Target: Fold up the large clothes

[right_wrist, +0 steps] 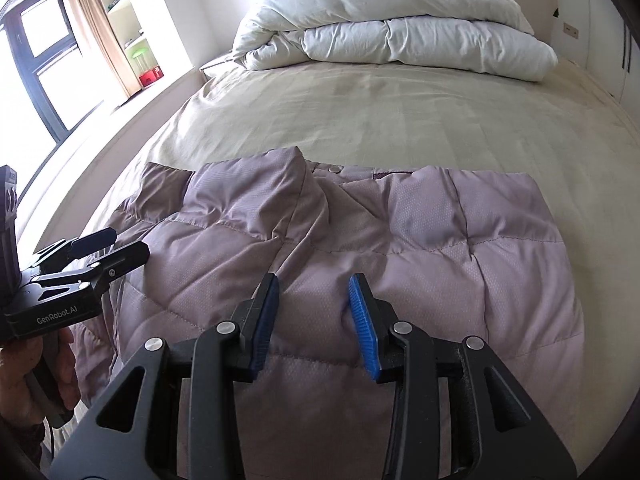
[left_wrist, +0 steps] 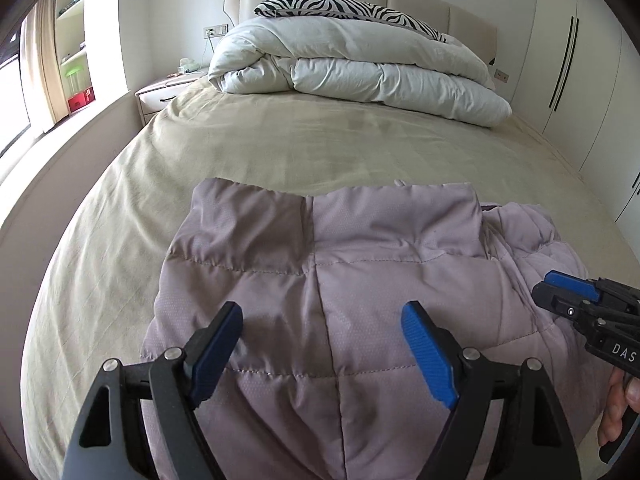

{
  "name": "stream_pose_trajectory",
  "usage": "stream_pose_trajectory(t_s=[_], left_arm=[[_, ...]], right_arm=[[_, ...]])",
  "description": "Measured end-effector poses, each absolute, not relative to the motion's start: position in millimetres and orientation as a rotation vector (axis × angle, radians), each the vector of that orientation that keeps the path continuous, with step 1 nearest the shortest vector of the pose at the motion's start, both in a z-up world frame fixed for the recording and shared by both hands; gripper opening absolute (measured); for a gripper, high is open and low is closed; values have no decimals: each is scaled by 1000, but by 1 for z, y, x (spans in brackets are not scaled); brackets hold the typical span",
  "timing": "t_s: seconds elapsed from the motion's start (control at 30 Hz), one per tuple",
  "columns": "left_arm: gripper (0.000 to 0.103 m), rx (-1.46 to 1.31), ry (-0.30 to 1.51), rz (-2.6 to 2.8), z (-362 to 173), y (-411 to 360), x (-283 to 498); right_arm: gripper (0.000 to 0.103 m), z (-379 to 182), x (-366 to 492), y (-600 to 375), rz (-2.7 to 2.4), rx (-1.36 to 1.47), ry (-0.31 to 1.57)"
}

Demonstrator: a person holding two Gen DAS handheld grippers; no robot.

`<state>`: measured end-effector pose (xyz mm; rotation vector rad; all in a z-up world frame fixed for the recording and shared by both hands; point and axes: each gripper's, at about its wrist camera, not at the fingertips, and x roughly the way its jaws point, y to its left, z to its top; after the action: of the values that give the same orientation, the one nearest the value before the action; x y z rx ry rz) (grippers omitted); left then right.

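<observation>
A lilac quilted jacket [left_wrist: 360, 264] lies flat on the beige bed sheet [left_wrist: 280, 148], its collar end toward the headboard. My left gripper [left_wrist: 322, 314] hovers over the jacket's left half, jaws wide open with nothing between the blue pads. In the right wrist view the same jacket [right_wrist: 440, 248] fills the foreground. My right gripper [right_wrist: 314, 282] hangs just above its middle, jaws partly open and empty. Each gripper shows in the other's view: the right gripper [left_wrist: 544, 284] at the jacket's right edge, the left gripper [right_wrist: 130, 240] at its left edge, each held by a hand.
A folded white duvet [left_wrist: 360, 68] and a zebra-print pillow [left_wrist: 340, 6] lie at the head of the bed. A nightstand [left_wrist: 160, 96] stands at the left, with a window and curtain beyond. White wardrobe doors [left_wrist: 572, 60] line the right side.
</observation>
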<state>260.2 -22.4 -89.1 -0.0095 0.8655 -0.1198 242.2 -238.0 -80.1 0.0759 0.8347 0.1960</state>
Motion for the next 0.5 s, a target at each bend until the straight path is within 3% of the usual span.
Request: stream_pose_trajectory(t_s=[0.13, 0.5], left_arm=[[94, -21, 916, -111, -112, -12, 255], [103, -5, 920, -110, -137, -11, 260]], right_arm=[[40, -94, 226, -220, 169, -60, 876], [40, -125, 224, -211, 116, -111, 857]])
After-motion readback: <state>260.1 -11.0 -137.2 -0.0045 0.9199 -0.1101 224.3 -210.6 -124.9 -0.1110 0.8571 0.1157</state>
